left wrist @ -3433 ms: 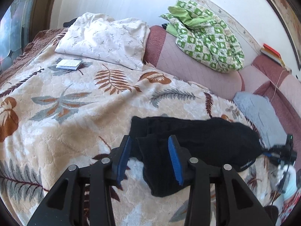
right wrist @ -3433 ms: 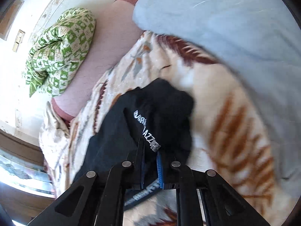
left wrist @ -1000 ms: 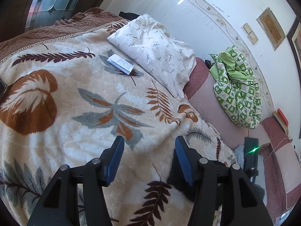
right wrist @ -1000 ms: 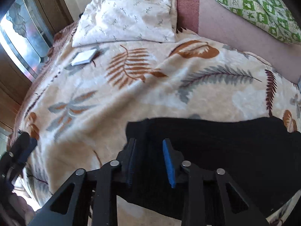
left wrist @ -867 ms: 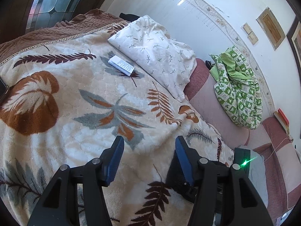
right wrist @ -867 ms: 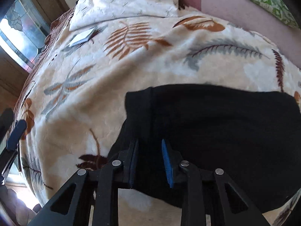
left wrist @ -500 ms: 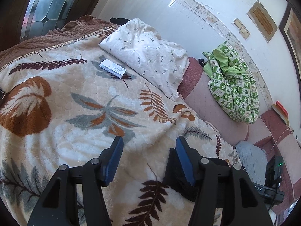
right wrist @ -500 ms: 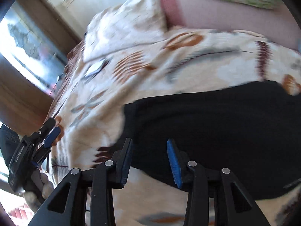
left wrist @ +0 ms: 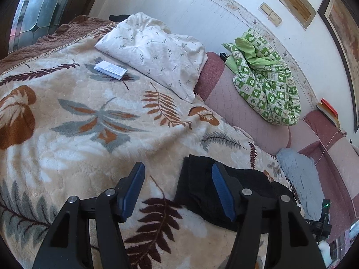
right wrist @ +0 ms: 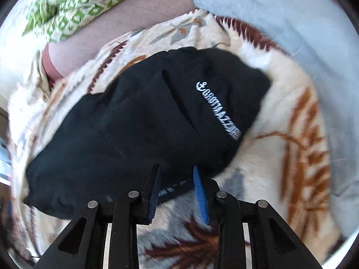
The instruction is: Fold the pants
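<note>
Your left gripper (left wrist: 177,186) is opening, empty, just left of the pants (left wrist: 202,192), while your right gripper (right wrist: 176,179) is closing over their near edge, not yet pinching.

A home bedroom. A bed (left wrist: 67,121) under a plush leaf-print blanket carries a white pillow (left wrist: 154,51) at its far edge, beside a padded pink headboard (left wrist: 246,116) and a crumpled green quilt (left wrist: 267,78). Framed pictures (left wrist: 296,0) hang on the white wall.
</note>
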